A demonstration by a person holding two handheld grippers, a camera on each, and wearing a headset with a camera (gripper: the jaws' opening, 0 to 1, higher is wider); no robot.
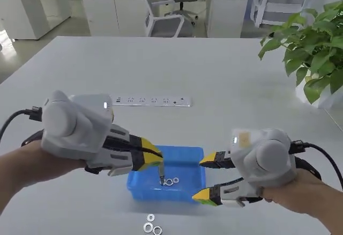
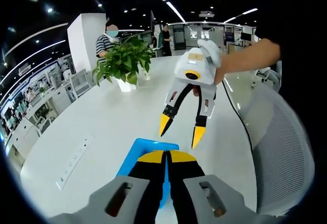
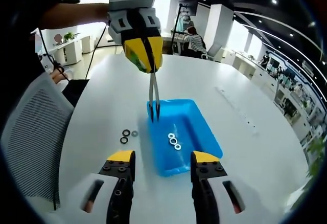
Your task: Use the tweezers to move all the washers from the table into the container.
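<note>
**Three metal ring washers (image 1: 171, 182) lie in the blue plastic container (image 1: 182, 157), three on the white worktop (image 1: 161, 68)**

Pressed together, the yellow-tipped left tongs (image 1: 156, 157) pinch a pair of slim metal tweezers (image 1: 161, 173). The tweezer points hang down into the container, just at 9 o'clock of the washers inside. Whether they touch the floor of the container cannot be told.

Seen from the head view, the three loose washers (image 1: 151, 225) cluster at 6 o'clock of the container, near its wall but apart from it. The right tongs (image 1: 202, 178) stand spread at 3 o'clock of the container, holding nothing.

A white power strip (image 1: 153, 101) lies at 12 o'clock, well apart. A leafy green potted plant (image 1: 316, 47) stands at 2 o'clock.
</note>
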